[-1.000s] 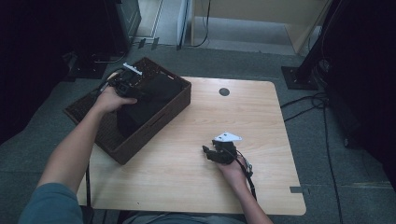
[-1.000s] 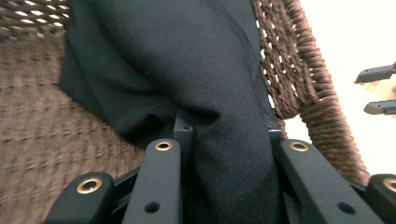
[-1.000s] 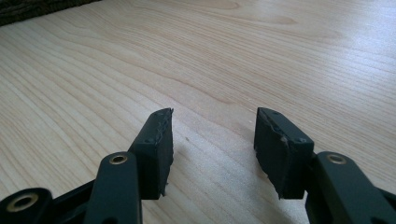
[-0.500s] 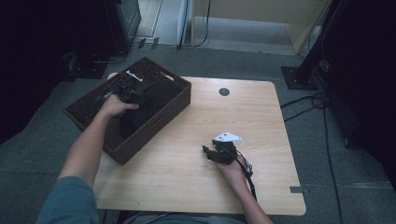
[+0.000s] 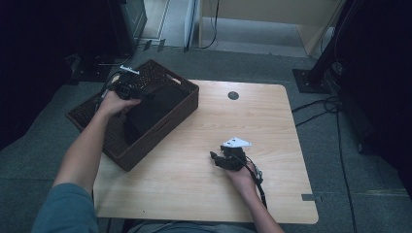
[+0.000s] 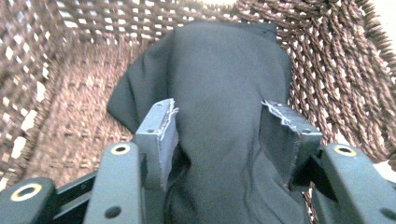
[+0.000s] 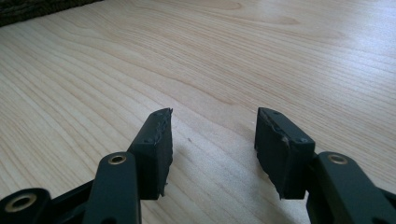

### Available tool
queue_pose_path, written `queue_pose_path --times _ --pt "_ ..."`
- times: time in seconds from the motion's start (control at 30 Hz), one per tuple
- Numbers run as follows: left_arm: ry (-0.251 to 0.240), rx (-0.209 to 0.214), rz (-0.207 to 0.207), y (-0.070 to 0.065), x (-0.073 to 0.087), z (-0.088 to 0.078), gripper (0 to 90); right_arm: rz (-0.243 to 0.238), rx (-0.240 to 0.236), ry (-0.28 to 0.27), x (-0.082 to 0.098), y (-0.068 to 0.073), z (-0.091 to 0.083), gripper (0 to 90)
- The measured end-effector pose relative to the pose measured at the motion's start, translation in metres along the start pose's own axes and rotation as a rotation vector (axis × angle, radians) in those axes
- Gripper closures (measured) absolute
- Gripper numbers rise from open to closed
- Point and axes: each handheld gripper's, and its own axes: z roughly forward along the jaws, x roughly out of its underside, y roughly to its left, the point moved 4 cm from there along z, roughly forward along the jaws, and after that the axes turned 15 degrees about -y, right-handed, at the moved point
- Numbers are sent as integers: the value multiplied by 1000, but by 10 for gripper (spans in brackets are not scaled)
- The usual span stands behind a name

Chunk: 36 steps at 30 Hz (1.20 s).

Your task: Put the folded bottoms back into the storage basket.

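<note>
A dark brown woven basket [image 5: 160,133] sits on the left part of the wooden table [image 5: 243,126], overhanging its left edge. A black cloth [image 5: 150,111] lies inside it, spread against the basket wall [image 6: 70,116]. My left gripper [image 5: 141,94] is inside the basket over the cloth [image 6: 224,60]. Its jaws [image 6: 219,121] have just been opening and now stand apart, with cloth bulging loosely between them and the pads not pressing it. My right gripper [image 5: 216,158] rests low on the table's front middle, open, with bare wood [image 7: 233,46] between its fingers [image 7: 212,135].
A small black round plug [image 5: 233,95] is set into the table near its far edge. Cables [image 5: 335,111] trail over the grey floor to the right. Dark furniture stands behind the basket and at the right.
The left hand shifted a little over the basket, and the black cloth now lies lower against the basket's right wall. The right hand has stayed in place.
</note>
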Motion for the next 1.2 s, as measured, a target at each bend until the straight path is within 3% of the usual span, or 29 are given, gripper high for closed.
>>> queue_pose_path --times 0.3,0.57,0.73,0.87,1.07,1.2 --pt "-10 -6 77 -19 -12 26 612 5 -6 -2 0 0 1 470" --pt "15 -19 60 -17 4 51 634 20 -11 -5 0 -1 1 471" --pt "40 -26 114 -14 20 63 613 23 -12 -7 0 -1 1 471" --pt "0 -21 133 -14 28 67 593 19 -12 -6 0 0 1 471" --pt "-45 -17 110 -10 35 68 594 18 -12 -6 0 0 1 472" --pt "-72 -29 122 -11 39 69 599 21 -11 -6 0 0 1 472"
